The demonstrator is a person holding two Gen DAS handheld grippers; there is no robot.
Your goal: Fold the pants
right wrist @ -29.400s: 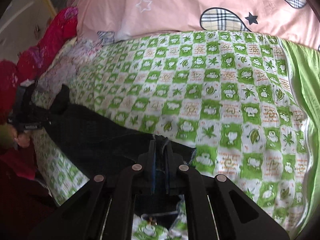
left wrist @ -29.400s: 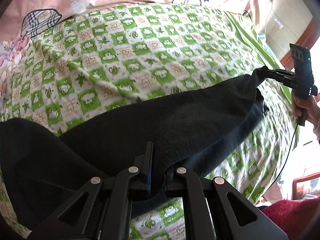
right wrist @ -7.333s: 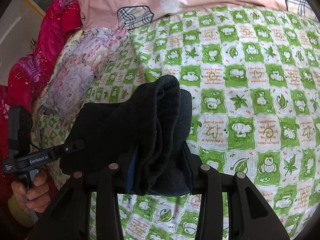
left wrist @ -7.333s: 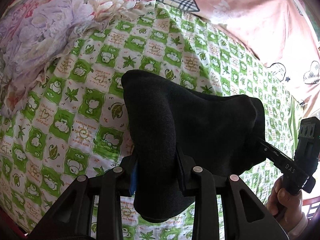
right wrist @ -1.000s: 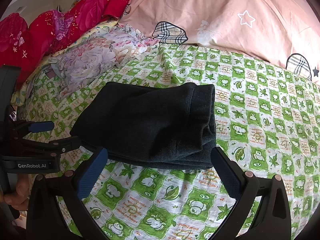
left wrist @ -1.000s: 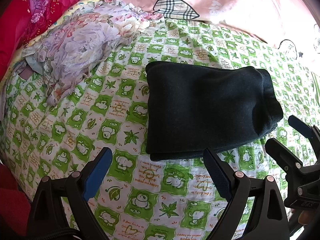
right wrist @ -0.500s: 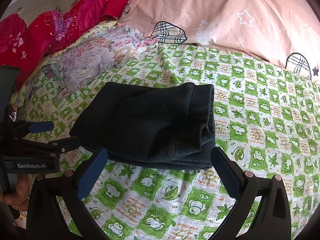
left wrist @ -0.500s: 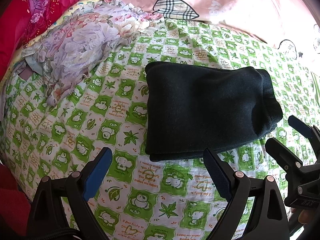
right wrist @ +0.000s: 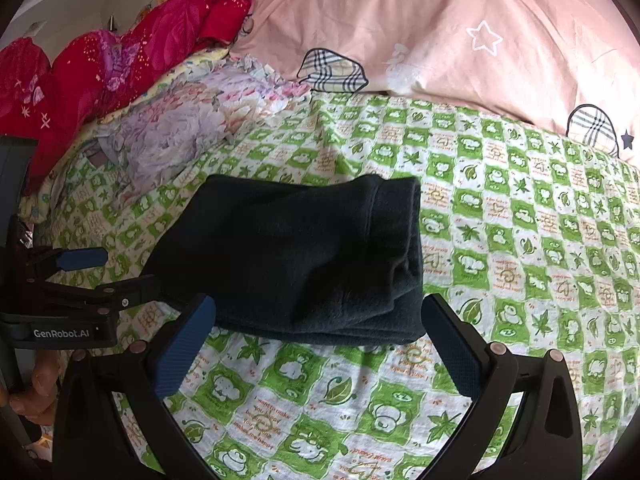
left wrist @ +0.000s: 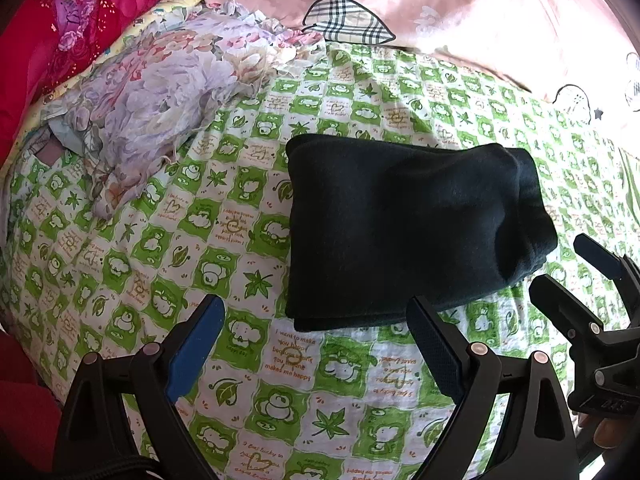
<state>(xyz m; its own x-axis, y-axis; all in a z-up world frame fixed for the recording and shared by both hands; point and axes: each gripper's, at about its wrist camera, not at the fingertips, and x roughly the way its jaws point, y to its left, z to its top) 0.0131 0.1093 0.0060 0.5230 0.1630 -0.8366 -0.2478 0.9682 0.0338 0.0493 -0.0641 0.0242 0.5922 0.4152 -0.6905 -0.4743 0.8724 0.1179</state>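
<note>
My left gripper (left wrist: pixel 312 344) hangs above the green-and-white checked bedsheet (left wrist: pixel 248 364), fingers spread wide with nothing between them. One blue pad (left wrist: pixel 196 344) sits out to the left; the other finger's tip comes just up to the near edge of the folded dark pants (left wrist: pixel 404 232), though I cannot tell whether it touches the cloth. The pants lie flat on the sheet in a thick, squarish bundle, stacked layers showing along the near edge and a rounded fold bulging on the right side.

From my right wrist camera, my right gripper (right wrist: pixel 316 320) is also wide open and holding nothing, its two blue-padded fingers (right wrist: pixel 184 344) framing the near edge of the same bundle (right wrist: pixel 296 256). The stitched band runs down the right part of the pants here, and the layers pile up at the lower right corner.

Each gripper shows up in the other's view: the right one (left wrist: pixel 592 280) stands at the right edge of the left camera, beside the bulging end of the pants, and the left one (right wrist: pixel 108 272) comes in from the left of the right camera, its tips near the bundle's left edge.

Beyond the pants, a crumpled floral cloth (left wrist: pixel 160 108) lies on the sheet to the left. A pink quilt with plaid patches (right wrist: pixel 420 32) fills the far side, and red bedding (right wrist: pixel 120 48) is heaped in the far left corner.
</note>
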